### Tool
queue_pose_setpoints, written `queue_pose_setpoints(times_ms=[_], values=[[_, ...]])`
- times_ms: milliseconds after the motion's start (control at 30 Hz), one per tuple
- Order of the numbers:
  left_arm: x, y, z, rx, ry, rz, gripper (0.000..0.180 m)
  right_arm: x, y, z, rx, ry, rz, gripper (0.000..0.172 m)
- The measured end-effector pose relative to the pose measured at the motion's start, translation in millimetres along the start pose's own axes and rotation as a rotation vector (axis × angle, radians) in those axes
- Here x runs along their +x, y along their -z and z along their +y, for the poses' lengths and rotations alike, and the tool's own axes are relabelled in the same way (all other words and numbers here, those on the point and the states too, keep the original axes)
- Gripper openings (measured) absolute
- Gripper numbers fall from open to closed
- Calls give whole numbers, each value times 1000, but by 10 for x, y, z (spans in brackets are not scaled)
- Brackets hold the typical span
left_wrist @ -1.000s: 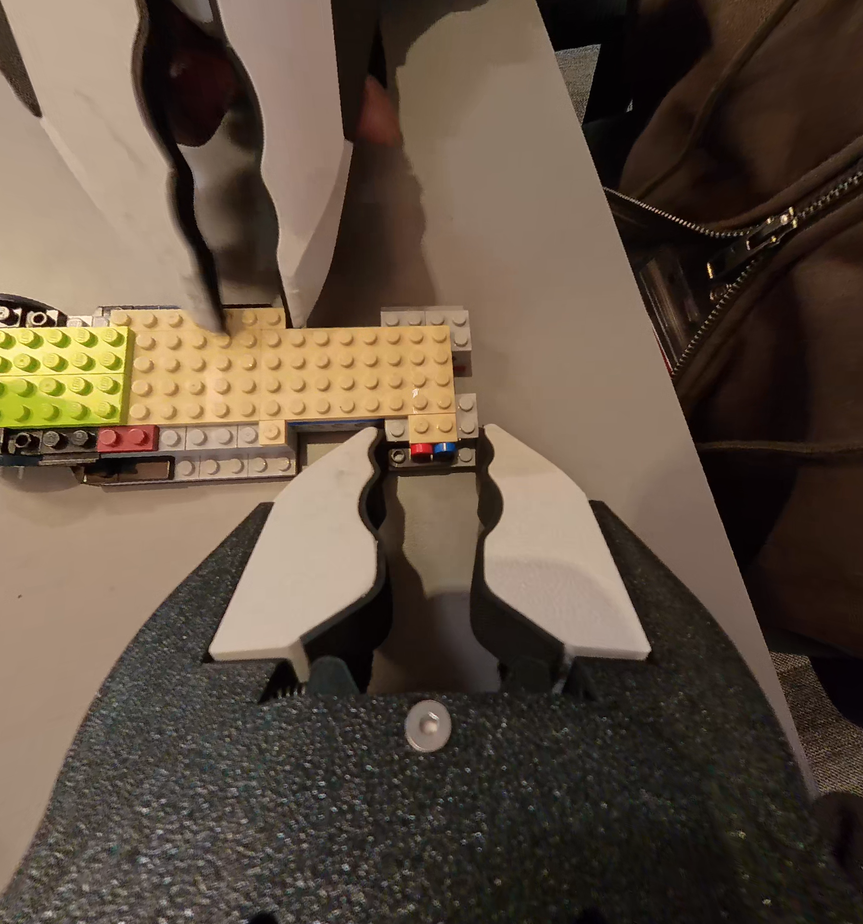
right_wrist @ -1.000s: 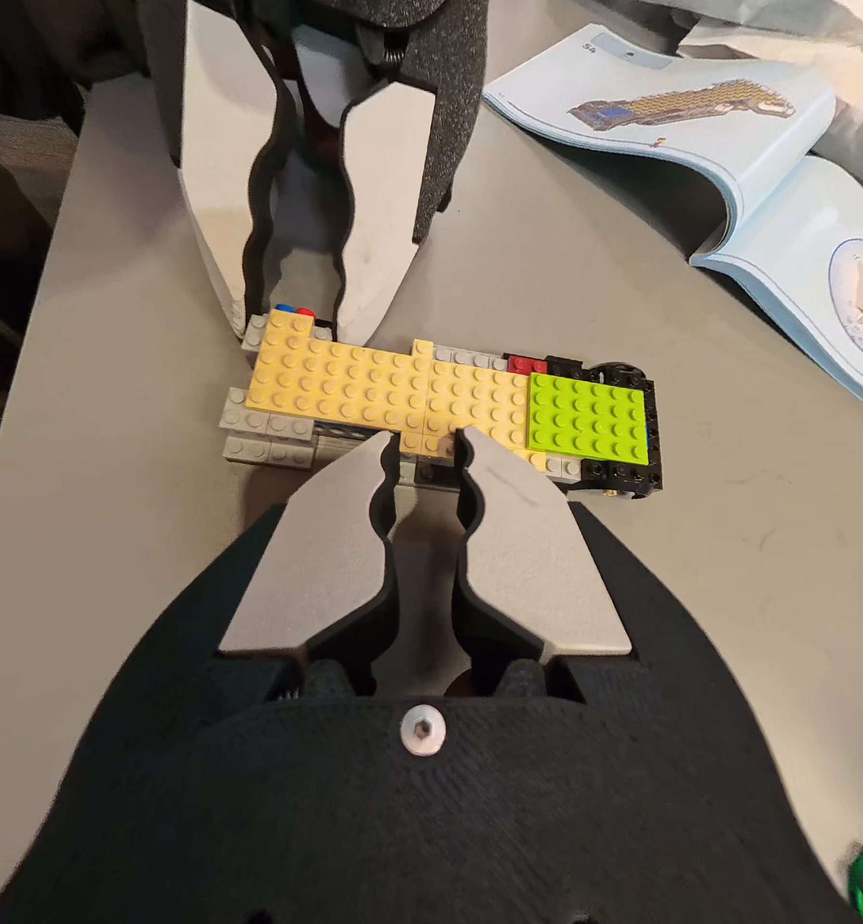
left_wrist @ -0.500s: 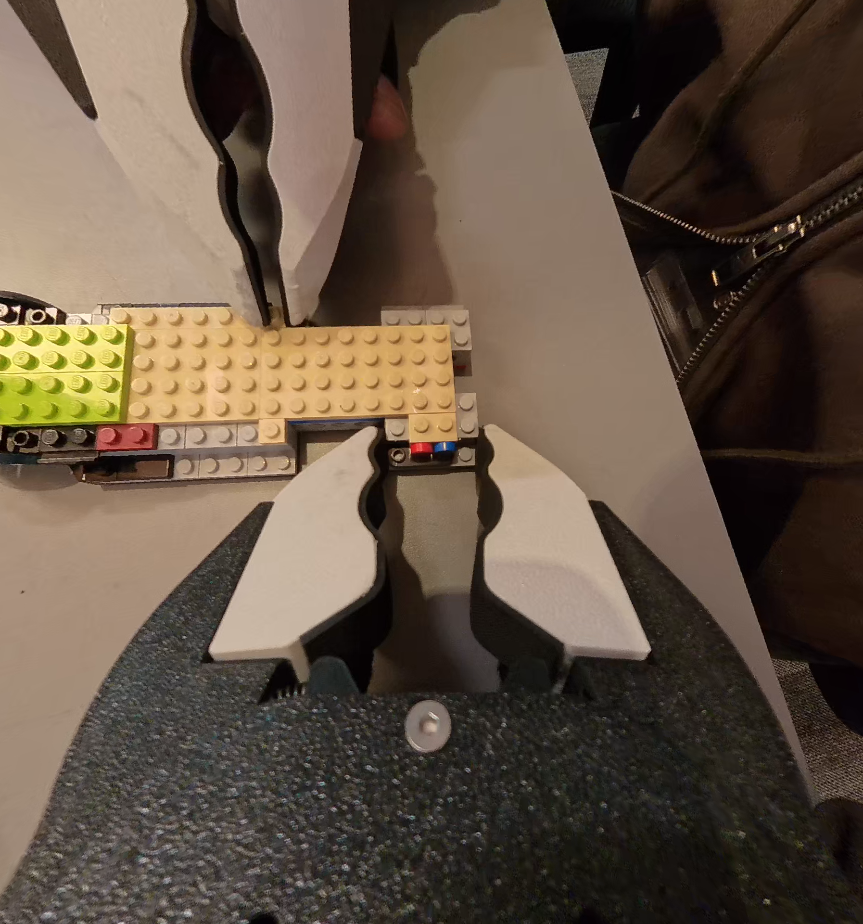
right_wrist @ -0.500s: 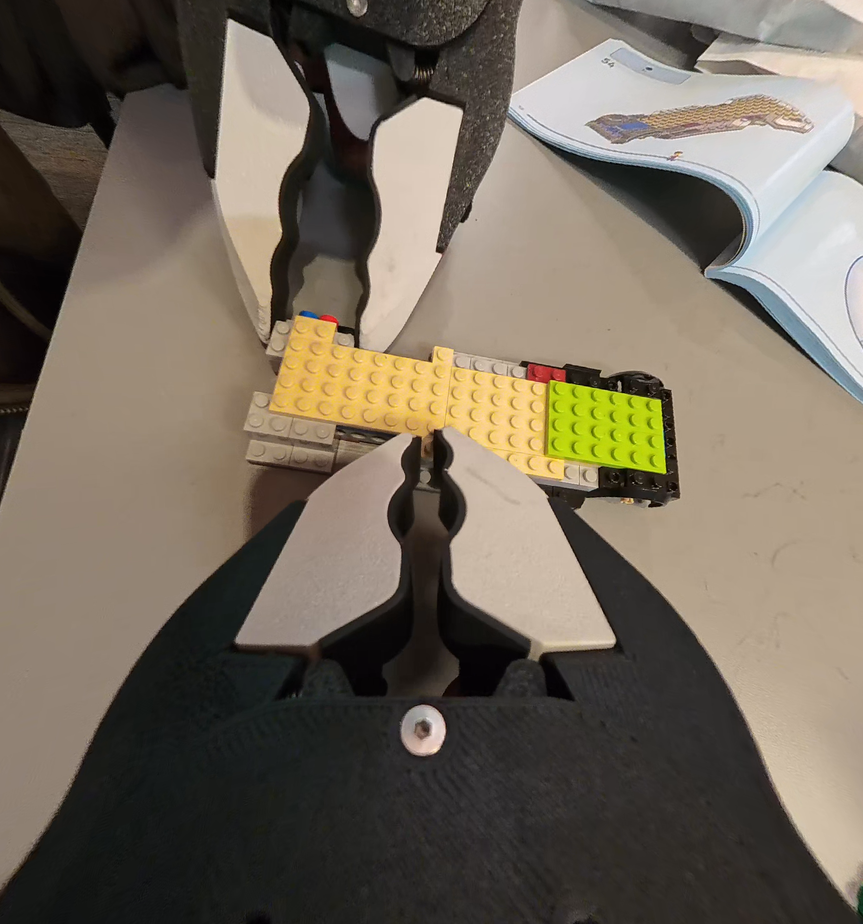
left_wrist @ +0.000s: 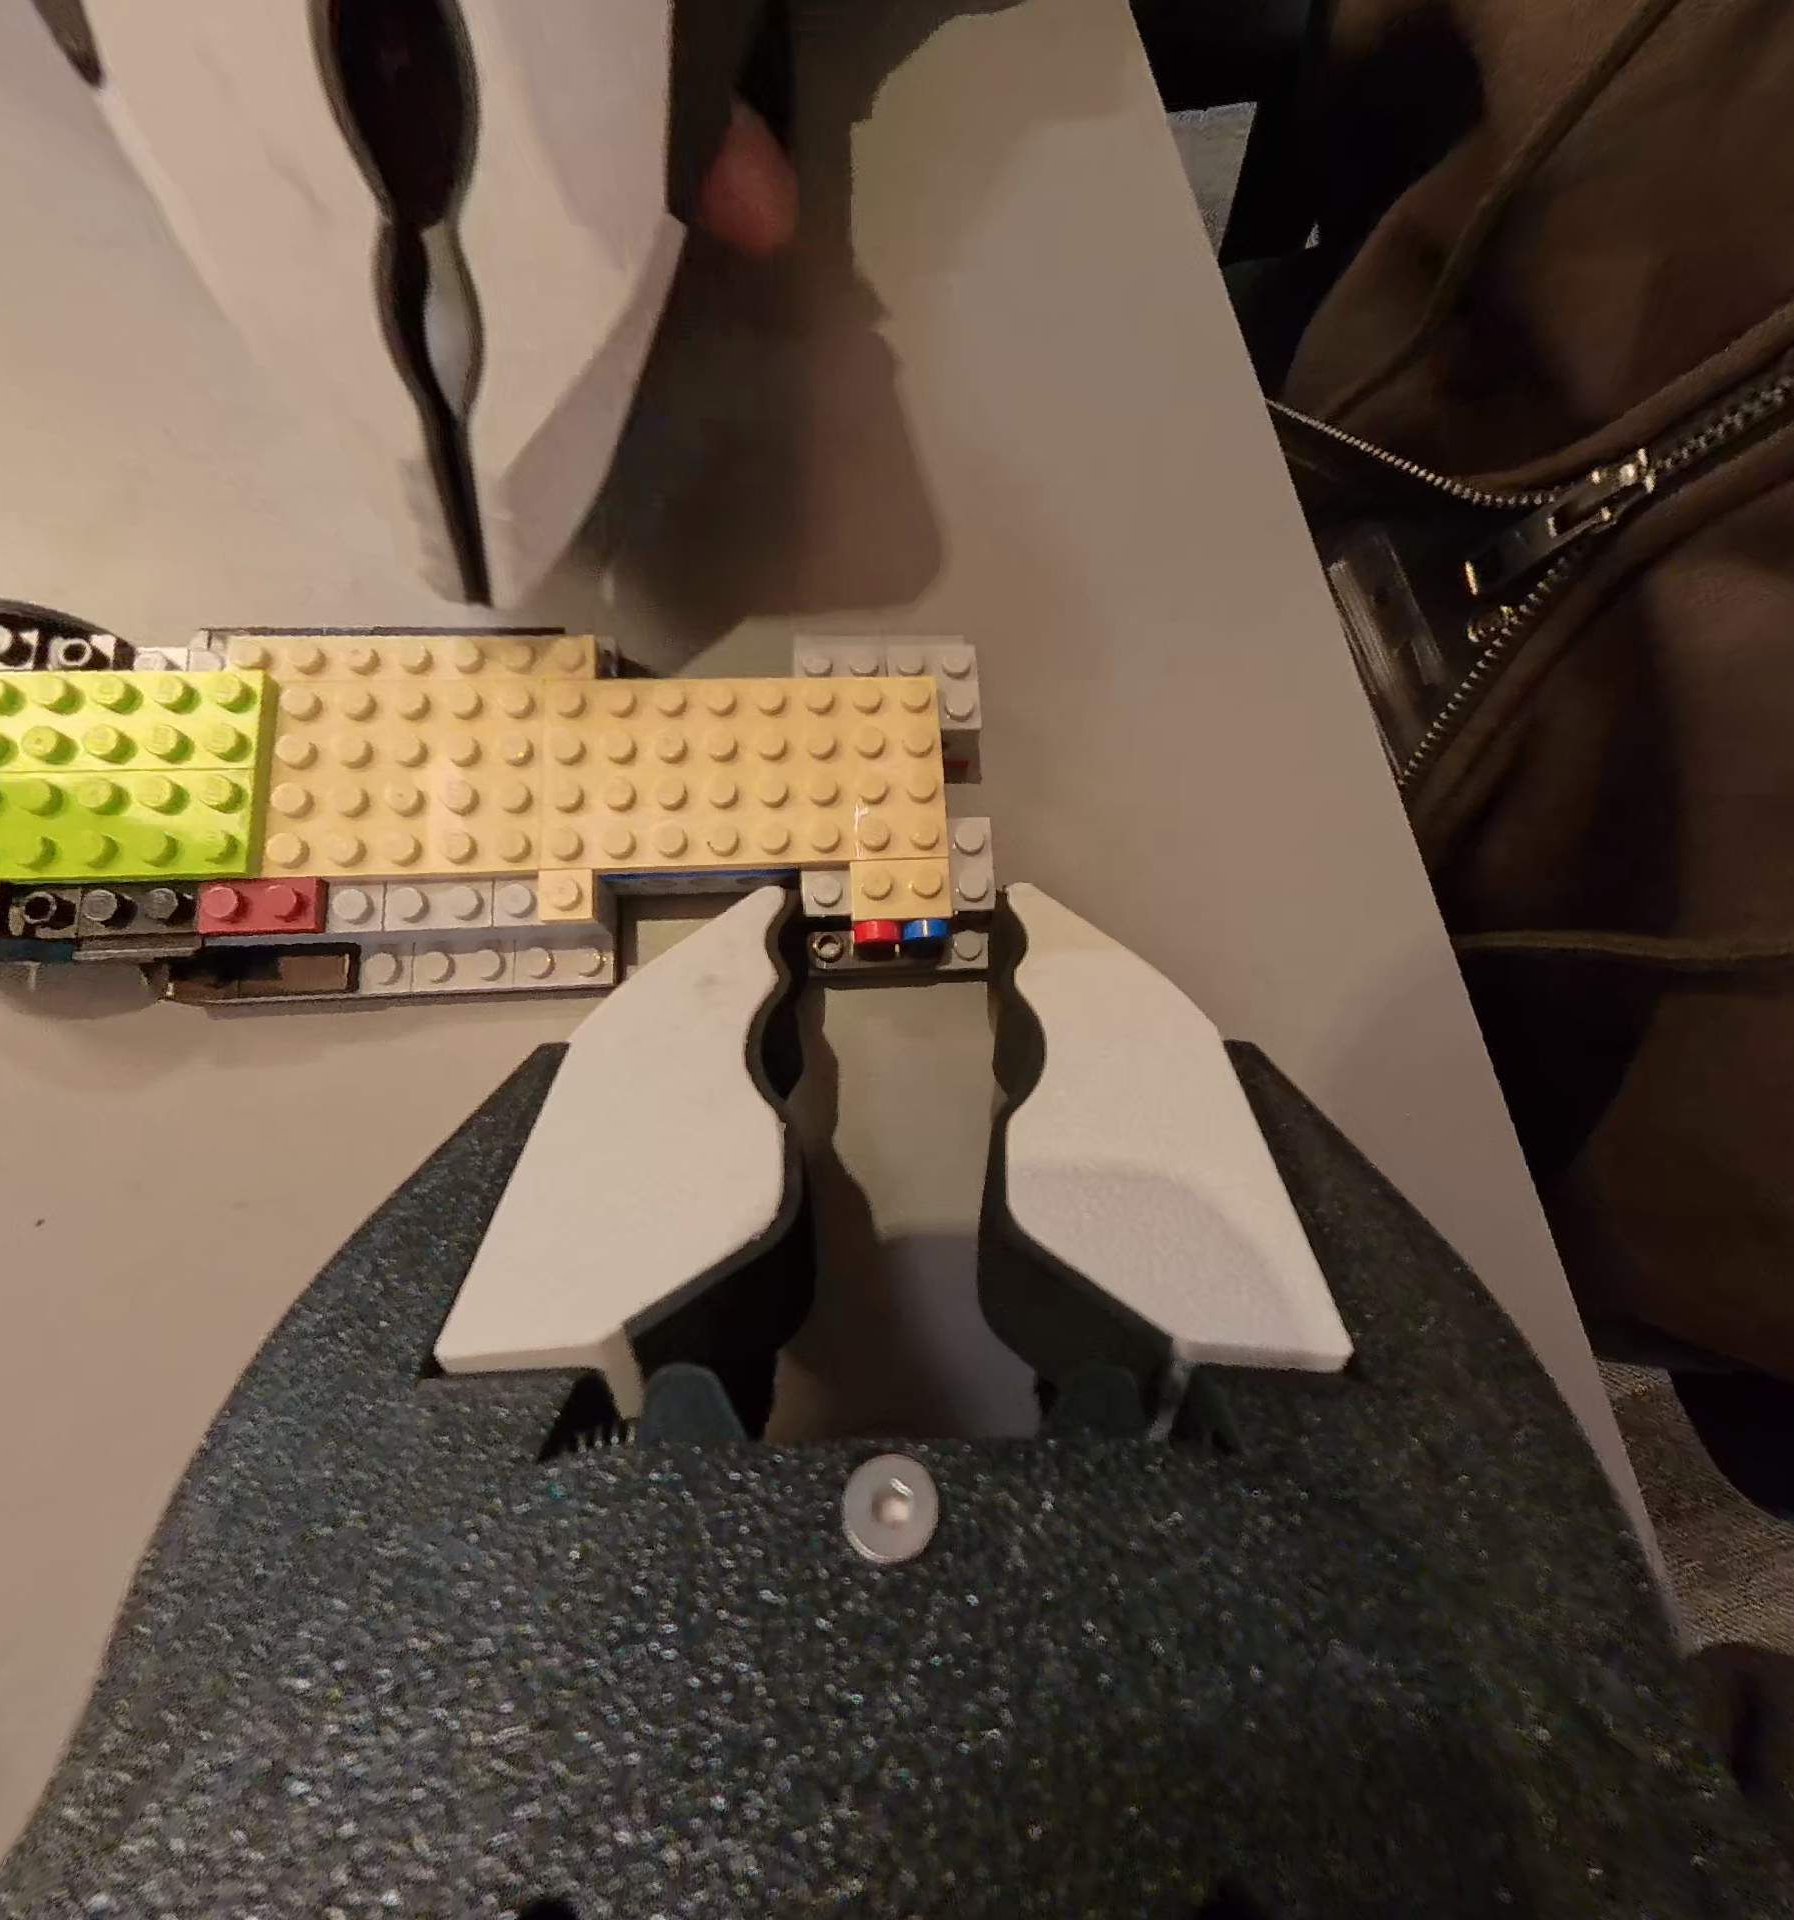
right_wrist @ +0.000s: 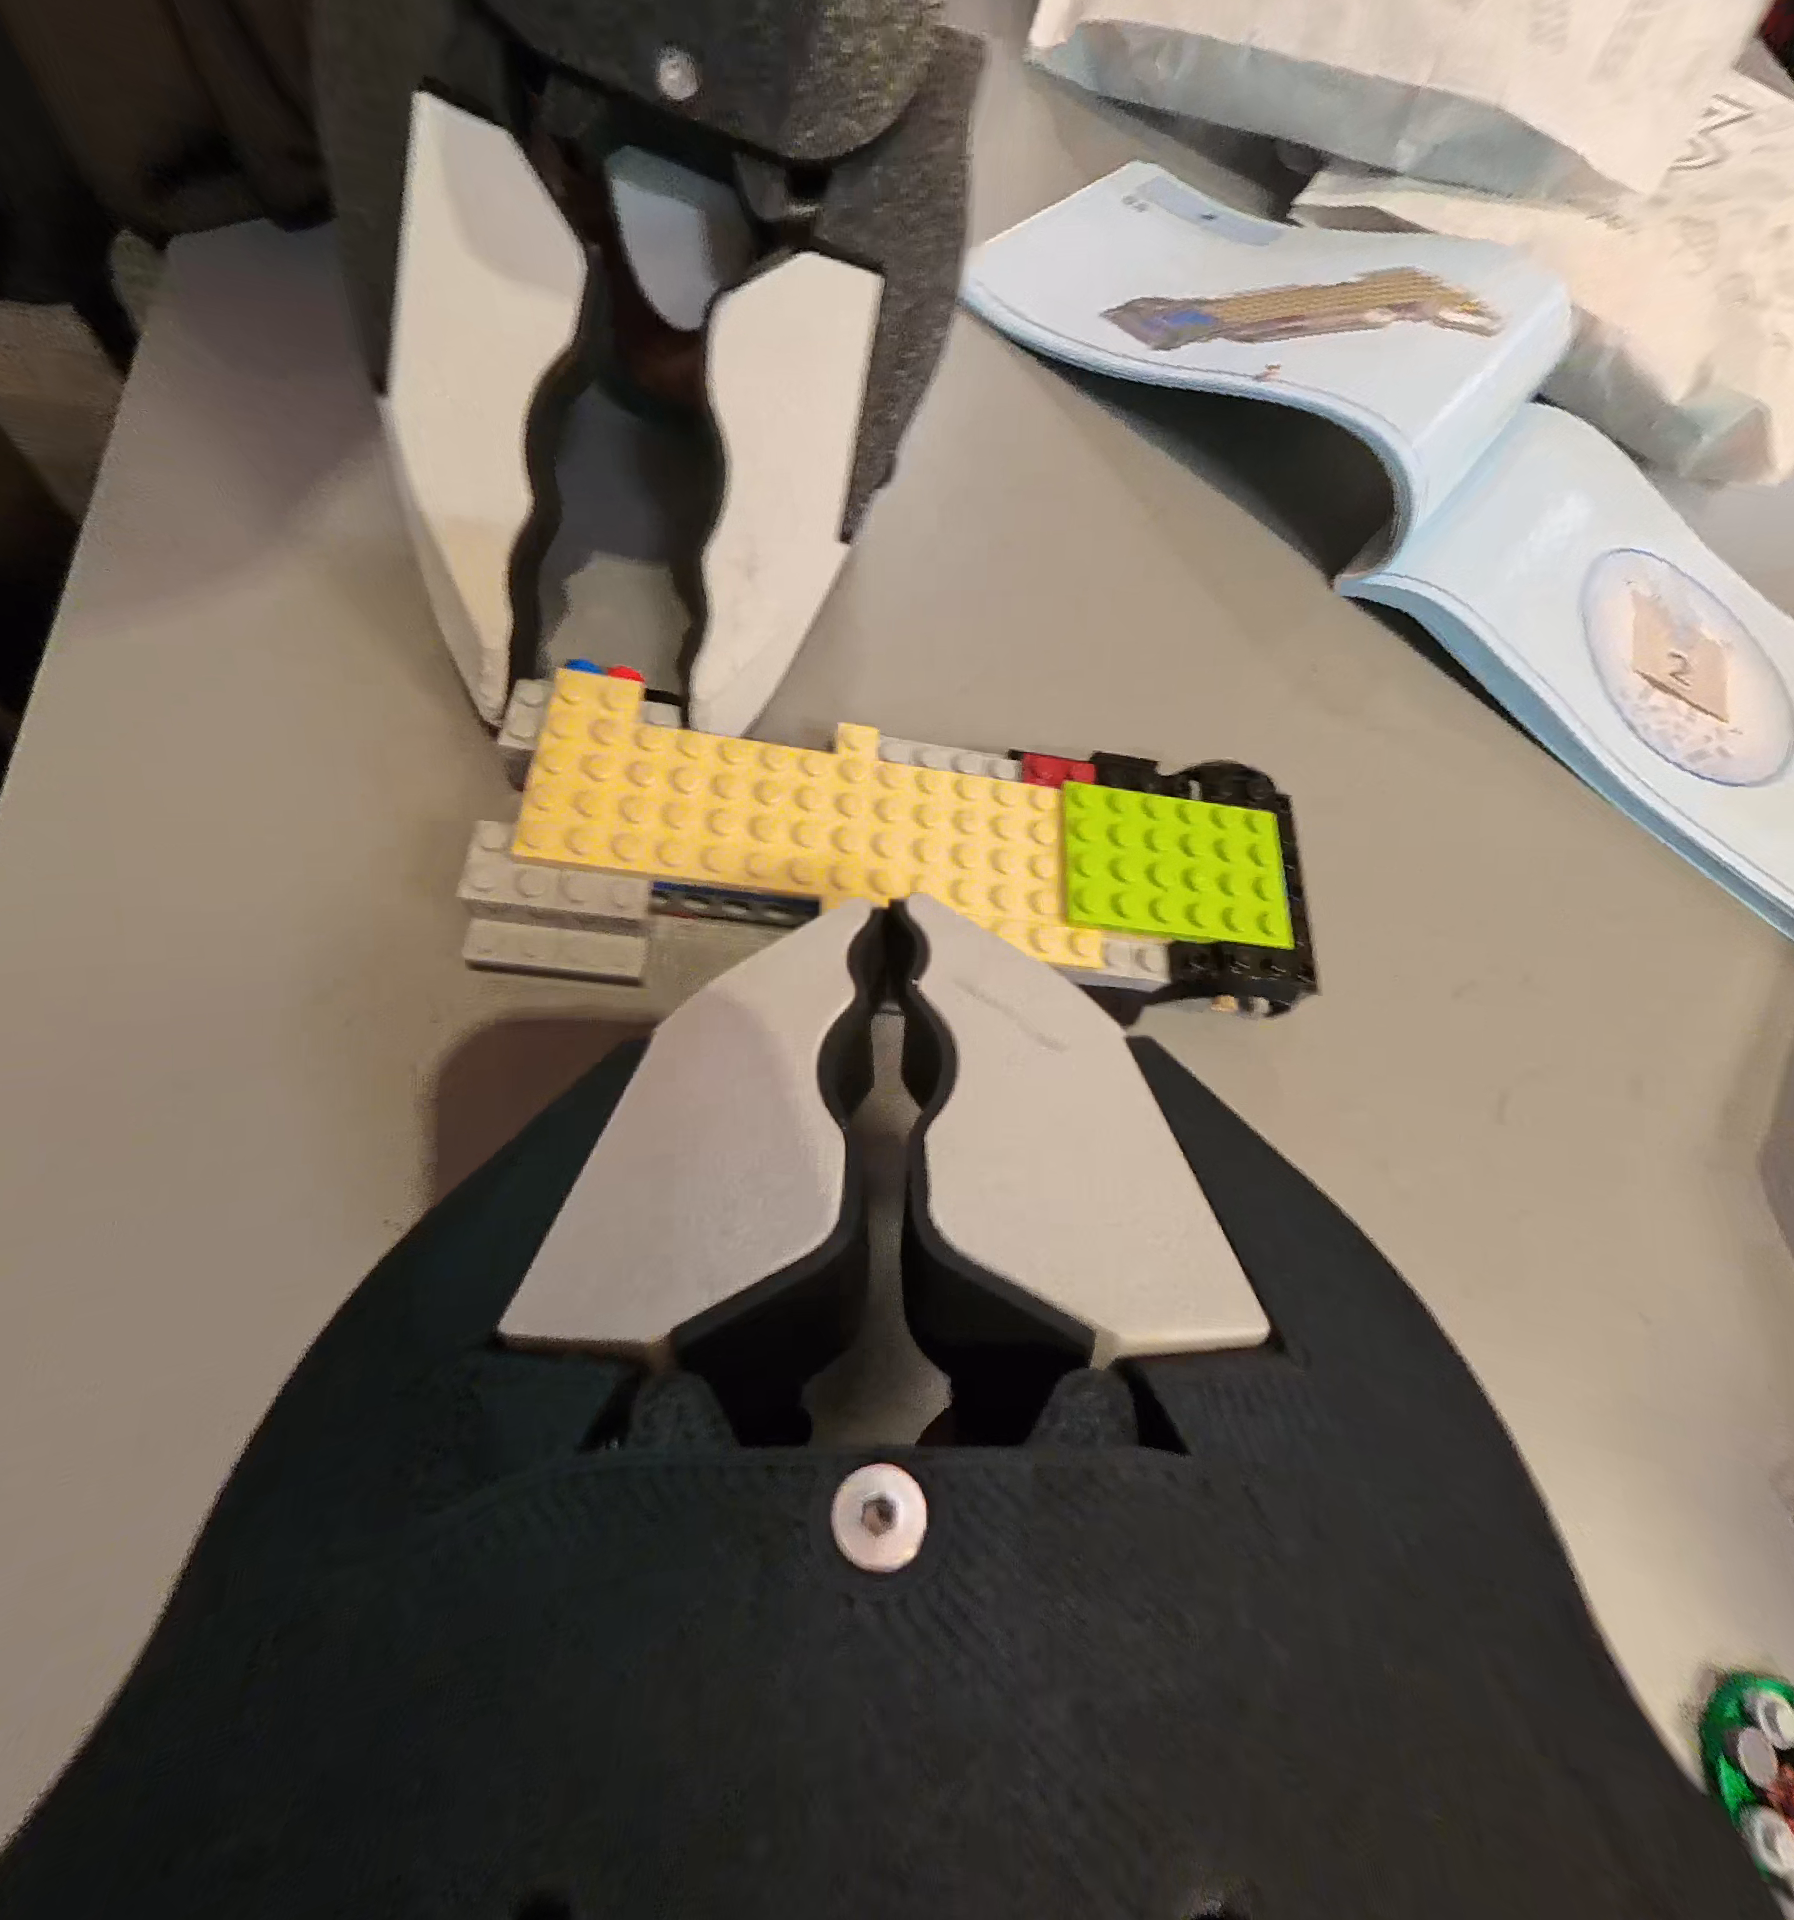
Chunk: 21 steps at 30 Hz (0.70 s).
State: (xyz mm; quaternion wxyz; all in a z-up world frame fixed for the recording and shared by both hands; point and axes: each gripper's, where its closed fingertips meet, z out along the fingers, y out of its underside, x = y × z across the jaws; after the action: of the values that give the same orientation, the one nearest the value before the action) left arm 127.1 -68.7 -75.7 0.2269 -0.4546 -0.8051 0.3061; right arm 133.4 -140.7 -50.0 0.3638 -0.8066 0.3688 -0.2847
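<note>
Tan studded plates top a long brick model (left_wrist: 602, 769) lying flat on the grey counter (left_wrist: 197, 1143), with a lime green plate (left_wrist: 93, 769) at one end and grey, black and red bricks along its edges.

Left gripper (left_wrist: 898, 914) has its fingers (left_wrist: 664, 1091) spread to a medium width, one on each side of the model's narrow end piece, where a red stud (left_wrist: 877, 930) and a blue stud (left_wrist: 924, 928) sit between the tips. Both tips lie right against that piece's sides; whether they press on it cannot be told. A brown zipped jacket (left_wrist: 1599, 727) lies to the right of these fingers, beyond the counter edge.

Right gripper (right_wrist: 888, 909) has its fingers (right_wrist: 768, 1091) nearly together, only a thin slit between the tips, with nothing between them. The tips hover just at the model's long near edge, above the tan plates; in the left wrist view they stand a little clear of the model's far side.

Beyond and right of the right fingers lies an open pale blue booklet (right_wrist: 1444, 436), with crumpled white bags (right_wrist: 1495, 104) behind it. Small green and orange parts (right_wrist: 1786, 1766) lie near the lower right.
</note>
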Motion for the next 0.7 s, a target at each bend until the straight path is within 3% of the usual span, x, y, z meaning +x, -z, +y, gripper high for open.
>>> queue_pose_setpoints(times_ms=[33, 167, 400, 600, 700], values=[[1, 1, -1, 0, -1, -1, 34, 24, 23, 17, 1, -5, 8, 0], [-1, 3, -1, 0, 2, 2, 34, 21, 71, 31, 14, 10, 12, 0], [20, 27, 0, 9, 13, 27, 34, 58, 37, 72, -22, -25, 15, 29], [71, 232, -167, 181, 89, 96, 47, 251, 68, 71, -2, -175, 46, 39], [-94, 358, -264, 275, 145, 40, 48, 416, 109, 61, 33, -275, 90, 39]])
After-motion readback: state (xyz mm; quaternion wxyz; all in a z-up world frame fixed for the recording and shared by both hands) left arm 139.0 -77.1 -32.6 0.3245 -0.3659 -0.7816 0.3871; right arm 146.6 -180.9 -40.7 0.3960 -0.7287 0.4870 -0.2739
